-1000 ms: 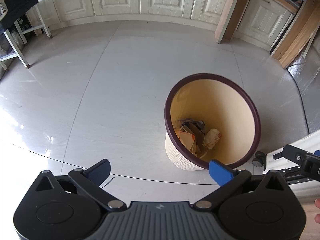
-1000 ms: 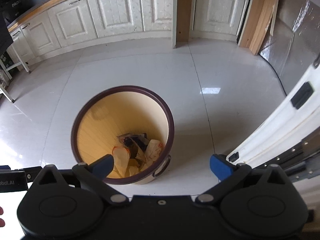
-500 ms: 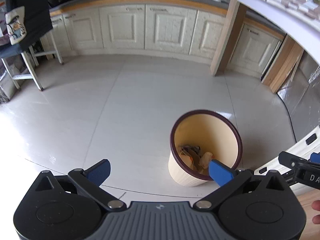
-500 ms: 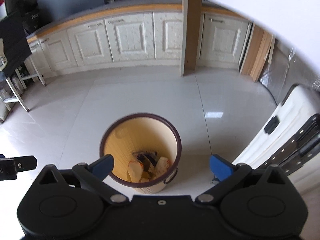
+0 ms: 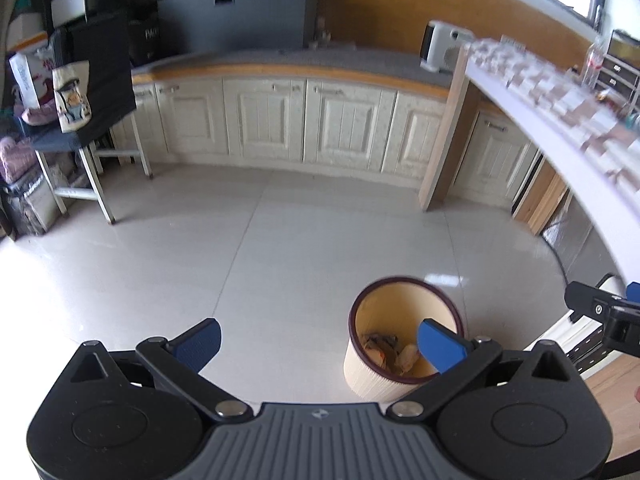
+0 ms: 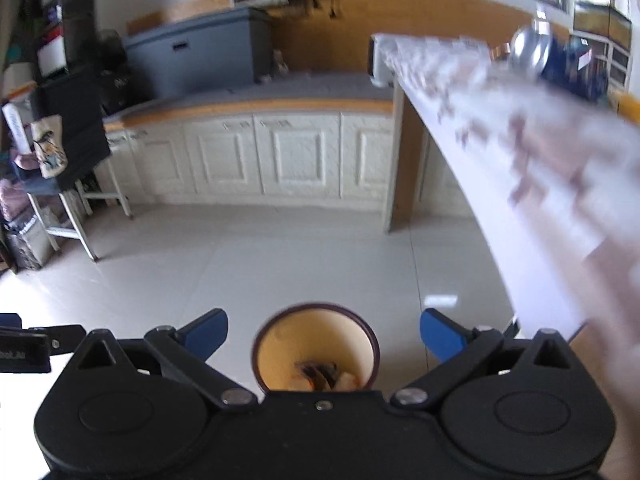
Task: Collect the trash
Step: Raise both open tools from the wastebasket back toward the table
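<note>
Left tool (image 5: pixel 320 342) wide open, empty

a home kitchen; cream cabinets (image 5: pixel 280 120) under a grey countertop (image 5: pixel 320 60); tiled floor (image 5: pixel 200 260)

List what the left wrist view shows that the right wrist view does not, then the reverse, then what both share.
Only the left wrist view shows the left tool, open and empty, the bin's ribbed outer wall, and the right tool's tip at the right edge.

Only the right wrist view shows the right tool, open and empty, a blurred blue container on the counter, and the left tool's tip at the left edge.

Both show the trash bin on the floor with wrappers inside, the cream cabinets and the white-edged counter.
</note>
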Tool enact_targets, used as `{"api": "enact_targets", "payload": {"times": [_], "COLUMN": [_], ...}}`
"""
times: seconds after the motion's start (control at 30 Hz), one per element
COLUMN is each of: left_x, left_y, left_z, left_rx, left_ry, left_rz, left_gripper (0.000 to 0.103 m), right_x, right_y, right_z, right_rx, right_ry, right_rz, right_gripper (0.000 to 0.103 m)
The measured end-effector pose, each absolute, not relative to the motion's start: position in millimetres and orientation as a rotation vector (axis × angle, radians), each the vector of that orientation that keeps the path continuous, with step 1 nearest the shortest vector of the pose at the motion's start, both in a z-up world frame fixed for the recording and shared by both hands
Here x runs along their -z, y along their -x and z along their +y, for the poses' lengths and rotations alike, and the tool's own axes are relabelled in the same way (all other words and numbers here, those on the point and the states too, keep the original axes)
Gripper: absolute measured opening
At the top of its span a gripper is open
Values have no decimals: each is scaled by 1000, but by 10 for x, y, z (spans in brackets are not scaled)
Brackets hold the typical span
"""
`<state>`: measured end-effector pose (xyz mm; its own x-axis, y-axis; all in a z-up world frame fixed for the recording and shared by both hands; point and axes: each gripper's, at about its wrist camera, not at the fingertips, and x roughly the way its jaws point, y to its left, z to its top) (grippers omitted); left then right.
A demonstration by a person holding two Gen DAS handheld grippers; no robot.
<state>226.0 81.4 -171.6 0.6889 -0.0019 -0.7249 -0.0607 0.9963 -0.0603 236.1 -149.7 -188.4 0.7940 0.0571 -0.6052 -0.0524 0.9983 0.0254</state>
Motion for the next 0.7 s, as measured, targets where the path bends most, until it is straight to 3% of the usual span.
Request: {"api": "enact_targets", "payload": {"times": [0.37,0.7], "left_x": [811,314], "left_y": [-1815,-1607], "left_z": [689,155], "left_rx": [13,111], "left_ry": [68,74], "left_rz": [584,418], "left_gripper": [103,103], "right_x": [962,342], "right_y": [-1847,-1388], "right_z": [-1525,-2264], "right_rx": [-106,-36], "right_ry": [-8,-25], "right_rz": [473,279], "right_gripper": [103,103]}}
